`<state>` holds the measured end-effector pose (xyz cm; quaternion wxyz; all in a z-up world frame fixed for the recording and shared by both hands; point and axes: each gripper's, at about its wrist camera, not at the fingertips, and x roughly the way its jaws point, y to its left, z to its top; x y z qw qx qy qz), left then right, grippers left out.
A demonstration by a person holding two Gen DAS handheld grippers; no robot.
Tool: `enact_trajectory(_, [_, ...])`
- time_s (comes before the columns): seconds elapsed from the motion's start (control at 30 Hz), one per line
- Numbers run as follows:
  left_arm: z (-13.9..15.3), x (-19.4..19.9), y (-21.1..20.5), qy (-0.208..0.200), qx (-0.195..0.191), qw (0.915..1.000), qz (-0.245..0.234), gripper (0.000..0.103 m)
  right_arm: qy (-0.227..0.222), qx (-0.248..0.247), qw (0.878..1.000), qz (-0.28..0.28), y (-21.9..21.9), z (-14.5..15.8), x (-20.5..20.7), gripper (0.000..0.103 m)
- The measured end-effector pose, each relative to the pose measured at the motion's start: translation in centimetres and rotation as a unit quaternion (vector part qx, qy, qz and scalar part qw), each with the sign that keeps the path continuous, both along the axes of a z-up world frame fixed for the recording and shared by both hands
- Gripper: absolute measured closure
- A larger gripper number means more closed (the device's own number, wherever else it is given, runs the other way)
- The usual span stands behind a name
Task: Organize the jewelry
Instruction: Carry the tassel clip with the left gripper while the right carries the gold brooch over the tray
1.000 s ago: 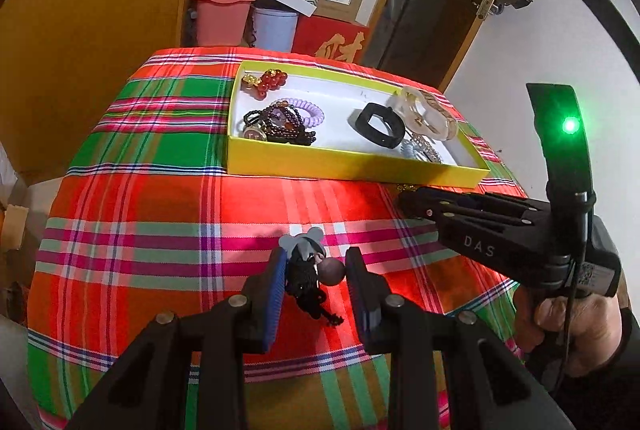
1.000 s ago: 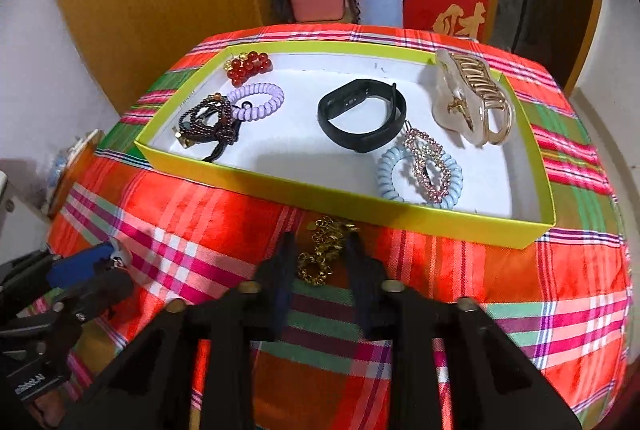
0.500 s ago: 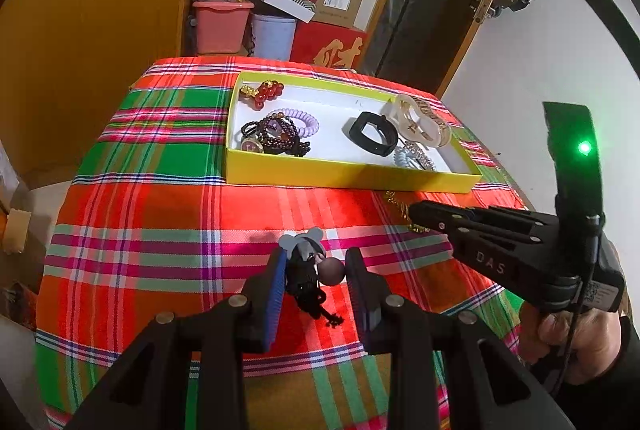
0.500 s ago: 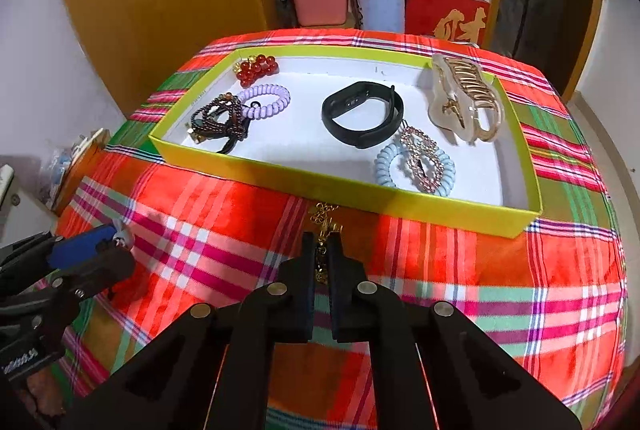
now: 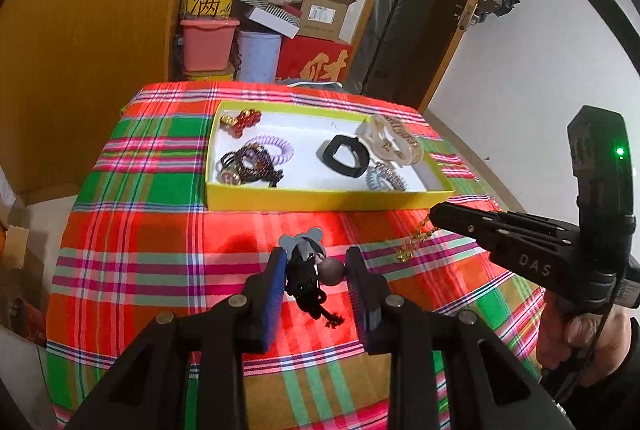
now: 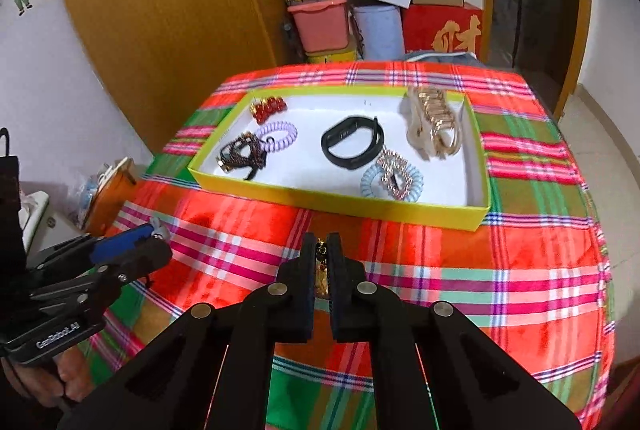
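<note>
Yellow tray [image 6: 340, 199] on table [image 6: 520, 270] already holds most jewelry. Right hand-held gripper [image 6: 323, 250] clamps gold chain [image 5: 412, 244]; left hand-held gripper [image 5: 314, 266] grips dark charm [image 5: 306, 270]. Both pieces not yet in tray.

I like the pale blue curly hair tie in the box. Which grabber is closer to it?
Right. The right gripper sits just outside the box wall nearest the pale blue hair tie; the left gripper is further back, nearer the box's middle.
</note>
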<state>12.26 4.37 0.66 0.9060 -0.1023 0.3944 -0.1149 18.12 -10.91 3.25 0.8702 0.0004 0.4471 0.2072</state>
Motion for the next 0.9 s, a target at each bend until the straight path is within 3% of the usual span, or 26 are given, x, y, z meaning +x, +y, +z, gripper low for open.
enact_trajectory(0.4, [2.2, 1.4, -0.9, -0.019, 0.007, 0.9996, -0.020, 0.073, -0.042, 0.012, 0.999, 0.013, -0.4, 4.2, -0.4, 0.098])
enact_trajectory(0.9, [3.8, 7.2, -1.5, -0.038, 0.028, 0.9983, -0.035, 0.073, -0.062, 0.023, 0.998, 0.019, -0.2, 6.3, 3.6, 0.098])
